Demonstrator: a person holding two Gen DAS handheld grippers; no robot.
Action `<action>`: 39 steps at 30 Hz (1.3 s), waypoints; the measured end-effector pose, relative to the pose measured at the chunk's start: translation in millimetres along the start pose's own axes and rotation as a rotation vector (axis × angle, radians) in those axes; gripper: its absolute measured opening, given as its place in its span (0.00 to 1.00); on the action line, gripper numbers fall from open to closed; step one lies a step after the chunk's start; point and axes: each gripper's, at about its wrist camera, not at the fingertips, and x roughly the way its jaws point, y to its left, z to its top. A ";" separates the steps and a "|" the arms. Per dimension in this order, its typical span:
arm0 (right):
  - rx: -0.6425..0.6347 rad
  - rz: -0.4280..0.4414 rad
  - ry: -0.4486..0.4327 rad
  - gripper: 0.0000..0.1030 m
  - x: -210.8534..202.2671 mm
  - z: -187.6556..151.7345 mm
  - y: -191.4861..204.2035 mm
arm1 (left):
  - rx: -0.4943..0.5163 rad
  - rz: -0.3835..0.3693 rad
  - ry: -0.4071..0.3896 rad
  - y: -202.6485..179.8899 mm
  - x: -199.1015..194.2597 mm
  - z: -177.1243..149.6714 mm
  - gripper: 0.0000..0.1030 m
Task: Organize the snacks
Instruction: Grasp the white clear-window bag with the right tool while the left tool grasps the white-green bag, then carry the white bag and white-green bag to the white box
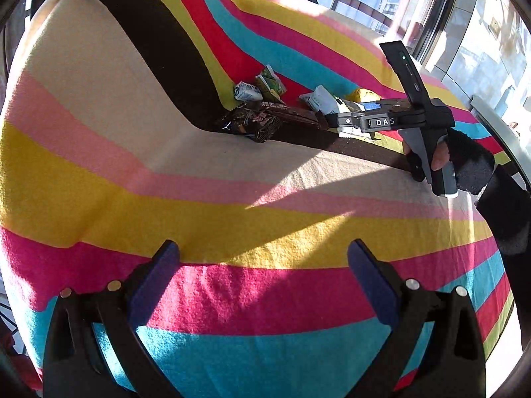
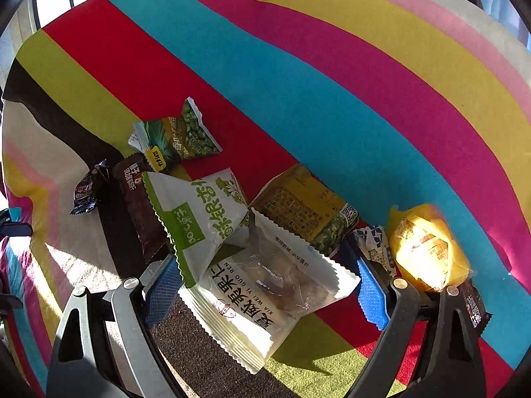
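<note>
A heap of snack packets [image 1: 265, 106] lies on the striped cloth [image 1: 232, 219]. My right gripper [image 2: 267, 293] stands wide open over it, with a white see-through packet [image 2: 275, 285] lying between its blue pads [image 2: 371, 295]; I see no pad pressing on it. Around it lie a white-and-green packet [image 2: 199, 215], a green pea packet [image 2: 179, 139], a dark brown bar [image 2: 139, 205], a yellow packet [image 2: 305, 205] and a yellow wrapped cake [image 2: 428, 252]. My left gripper [image 1: 265, 282] hangs open over bare cloth, well short of the heap.
In the left wrist view a gloved hand [image 1: 464, 162] holds the right gripper [image 1: 332, 121] at the heap's right side. A small dark sweet [image 2: 86, 192] lies to the left, a blue-and-white packet [image 2: 375, 242] and a dark packet [image 2: 474, 308] to the right. Windows stand behind the table.
</note>
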 end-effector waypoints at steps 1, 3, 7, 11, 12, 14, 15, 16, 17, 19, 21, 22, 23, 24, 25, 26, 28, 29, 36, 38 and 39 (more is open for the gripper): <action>-0.017 0.015 0.001 0.86 0.0 -0.9 2.0 | -0.001 0.001 0.000 0.4 -1.0 -0.8 0.98; -0.062 0.044 -0.002 0.86 -3.8 -7.1 10.0 | -0.001 0.002 0.000 0.5 -1.0 -0.5 0.98; -0.075 0.056 -0.027 0.70 -17.8 -25.4 24.7 | 0.002 0.008 0.004 0.2 0.1 1.1 0.98; -0.035 0.008 -0.027 0.46 -41.7 -51.1 41.0 | 0.005 0.012 0.006 -0.4 0.3 1.6 0.98; -0.016 -0.006 -0.022 0.45 -46.8 -60.8 44.8 | 0.004 0.010 0.006 -0.3 1.1 2.5 0.98; 0.049 -0.021 -0.036 0.36 -61.7 -83.3 52.0 | 0.002 0.010 0.006 -0.6 1.3 2.9 0.98; 0.077 -0.033 -0.042 0.36 -68.8 -94.0 56.7 | 0.006 0.016 0.009 -1.6 1.8 3.0 0.98; 0.101 -0.058 -0.048 0.36 -76.0 -104.8 61.1 | 0.013 0.025 0.013 -3.3 2.6 3.3 0.98; 0.127 -0.074 -0.052 0.34 -82.5 -114.6 65.5 | 0.022 0.037 0.020 -5.7 3.6 3.7 0.98; 0.186 -0.091 -0.062 0.33 -99.0 -141.9 74.3 | 0.041 0.069 0.043 -11.4 8.1 7.3 0.98; 0.247 -0.107 -0.072 0.33 -105.7 -158.4 76.8 | 0.033 0.030 0.077 -16.3 15.1 17.8 0.98; 0.281 -0.109 -0.080 0.33 -110.9 -167.5 79.2 | 0.017 -0.012 0.091 -19.8 18.7 26.3 0.98; 0.315 -0.111 -0.092 0.33 -119.6 -178.9 79.2 | 0.000 -0.052 0.093 -24.6 22.6 36.8 0.98; 0.340 -0.112 -0.103 0.33 -128.0 -191.4 79.5 | -0.009 -0.083 0.090 -31.0 29.8 49.4 0.98; 0.356 -0.113 -0.117 0.32 -133.7 -199.6 83.6 | -0.006 -0.082 0.087 -38.8 39.8 62.7 0.98; 0.358 -0.127 -0.123 0.32 -136.4 -204.6 85.7 | -0.001 -0.056 0.082 -47.6 52.3 76.9 0.98; 0.367 -0.149 -0.128 0.32 -145.3 -207.4 86.2 | 0.012 -0.014 0.055 -65.7 77.4 104.7 0.98; 0.370 -0.155 -0.130 0.32 -142.8 -208.1 85.7 | 0.033 0.012 0.034 -75.8 90.5 119.0 0.98; 0.400 -0.149 -0.130 0.32 -141.3 -209.4 78.1 | 0.096 0.215 0.065 -110.7 176.7 167.5 0.77; 0.401 -0.152 -0.131 0.32 -140.4 -208.8 77.2 | 0.111 0.123 0.028 -117.5 166.4 165.0 0.40; 0.407 -0.156 -0.132 0.32 -141.3 -209.5 76.4 | 0.113 0.081 0.034 -120.4 161.4 160.7 0.39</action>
